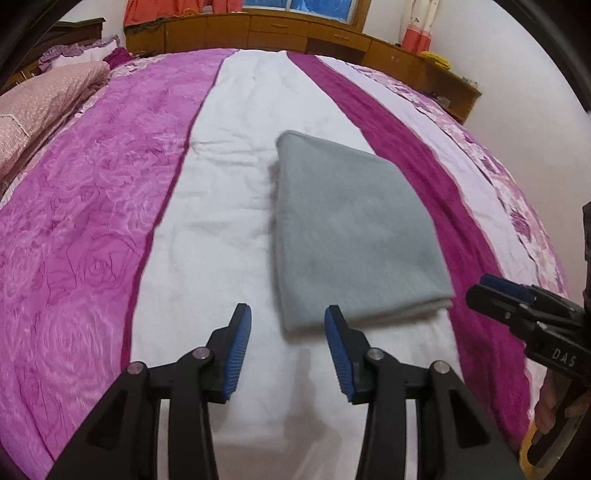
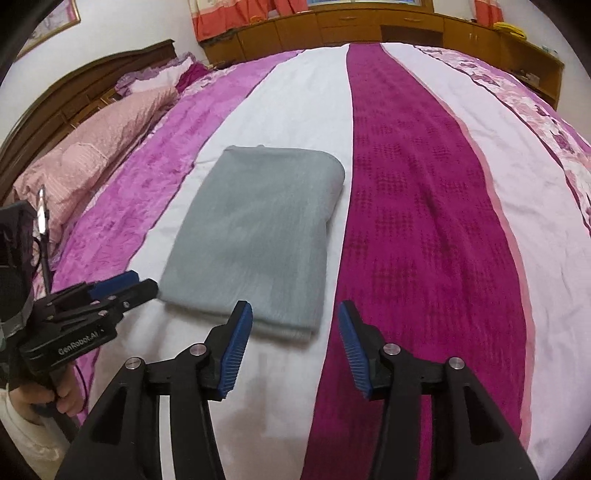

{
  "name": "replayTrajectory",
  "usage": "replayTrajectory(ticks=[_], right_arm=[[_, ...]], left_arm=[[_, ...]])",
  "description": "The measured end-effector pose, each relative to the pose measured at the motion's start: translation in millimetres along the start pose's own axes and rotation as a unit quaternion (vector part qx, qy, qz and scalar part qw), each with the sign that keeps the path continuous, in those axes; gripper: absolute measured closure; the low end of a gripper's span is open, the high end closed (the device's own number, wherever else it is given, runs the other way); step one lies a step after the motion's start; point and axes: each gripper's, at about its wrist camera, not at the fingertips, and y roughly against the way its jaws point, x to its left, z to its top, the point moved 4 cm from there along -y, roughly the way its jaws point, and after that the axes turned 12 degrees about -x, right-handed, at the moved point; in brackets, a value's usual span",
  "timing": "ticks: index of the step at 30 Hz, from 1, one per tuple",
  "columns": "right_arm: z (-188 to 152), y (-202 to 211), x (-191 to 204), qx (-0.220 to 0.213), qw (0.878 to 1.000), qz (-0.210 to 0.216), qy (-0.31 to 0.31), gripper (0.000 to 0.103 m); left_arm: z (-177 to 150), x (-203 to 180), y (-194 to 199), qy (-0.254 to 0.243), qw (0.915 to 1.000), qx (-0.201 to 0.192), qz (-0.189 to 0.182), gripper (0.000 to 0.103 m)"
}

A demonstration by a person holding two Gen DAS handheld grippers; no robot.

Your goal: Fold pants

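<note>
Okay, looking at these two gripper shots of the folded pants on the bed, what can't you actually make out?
- Folded grey pants: motion blur in both views hides waistband and layer count.
- Right gripper in the left wrist view: cut off by the frame edge.
- Yellow item on the wooden cabinet: too small to identify.

the folded grey fleecy cloth pants [image 1: 351, 225] look soft and matt on the bed's plush pink-and-white striped bedspread [image 1: 92, 206]; the ribbed blue rubbery pads [image 1: 238, 354] look matt too.
</note>
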Motion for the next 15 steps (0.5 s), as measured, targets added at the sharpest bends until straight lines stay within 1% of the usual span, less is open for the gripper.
replayTrajectory(ticks=[1,2,3,4,5,6,7,8,10,11,12,13,15], right_arm=[[-1.0,4.9,1.5,-0.002,1.0,0.002,-0.002,0.058],[-3.0,11.9,3.4,-0.005,1.0,0.004,-0.004,0.056],[-3.8,16.0,4.9,-0.007,1.0,0.005,-0.005,0.054],[-5.5,23.3,7.2,-0.01,1.0,0.008,-0.006,0.053],[-7.1,29.8,9.5,-0.014,1.0,0.011,-0.008,0.049],[-8.7,34.3,13.1,-0.017,1.0,0.013,-0.008,0.045],[-10.0,38.4,14.8,-0.021,1.0,0.014,-0.008,0.043],[-11.5,42.7,16.4,-0.025,1.0,0.014,-0.006,0.04],[-15.6,50.8,19.9,-0.033,0.999,0.008,0.002,0.036],[-16.9,51.9,20.4,-0.034,0.999,0.005,0.005,0.033],[-19.7,54.0,20.9,-0.037,0.999,0.001,0.008,0.032],[-21.7,54.6,20.9,-0.038,0.999,-0.002,0.008,0.032],[-26.3,53.7,19.6,-0.038,0.999,-0.012,0.009,0.028]], left_arm=[[-3.3,-3.1,3.6,0.0,1.0,0.008,-0.005,0.052],[-6.6,-6.2,7.0,-0.001,0.9999,0.015,-0.007,0.046],[-8.9,-8.7,10.3,-0.002,0.9998,0.016,-0.008,0.043],[-11.8,-11.5,15.8,-0.004,0.9999,0.012,-0.003,0.041],[-13.6,-13.0,19.7,-0.007,0.9999,0.008,0.001,0.039],[-15.8,-15.2,25.0,-0.01,0.9999,0.004,0.007,0.035],[-17.0,-16.5,28.1,-0.012,0.9999,0.0,0.01,0.031],[-18.5,-17.7,32.0,-0.015,0.9998,-0.004,0.013,0.029],[-21.7,-19.3,39.0,-0.017,0.9995,-0.012,0.021,0.02],[-23.3,-19.5,41.0,-0.018,0.9994,-0.015,0.025,0.017],[-25.0,-19.3,42.3,-0.018,0.9992,-0.017,0.03,0.014],[-27.3,-18.7,42.9,-0.017,0.999,-0.019,0.037,0.013],[-31.8,-16.8,39.6,-0.017,0.9985,-0.017,0.049,0.011]])
